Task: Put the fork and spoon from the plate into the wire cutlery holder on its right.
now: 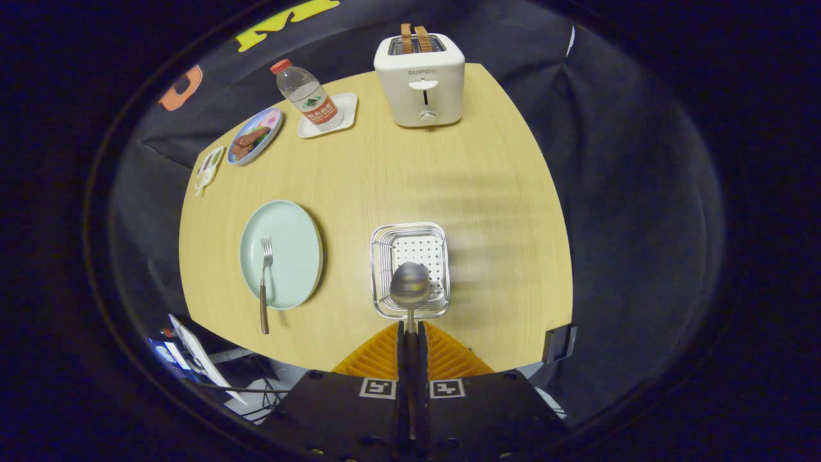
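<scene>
My gripper (410,328) is shut on the handle of the spoon (410,285), whose metal bowl sticks out ahead of the fingers, high above the table. Straight below and beyond the spoon's bowl stands the wire cutlery holder (410,235), seen from above with its perforated white floor. To the left of the holder lies the pale green plate (281,253). The fork (264,276) rests on that plate, tines away from me, its brown handle reaching past the plate's near rim.
A white toaster (420,80) with two slices stands at the table's far edge. A water bottle (306,95) on a small white tray, a patterned dish (255,136) with food and a small packet sit at the far left. The table's near edge runs just ahead of the fingers.
</scene>
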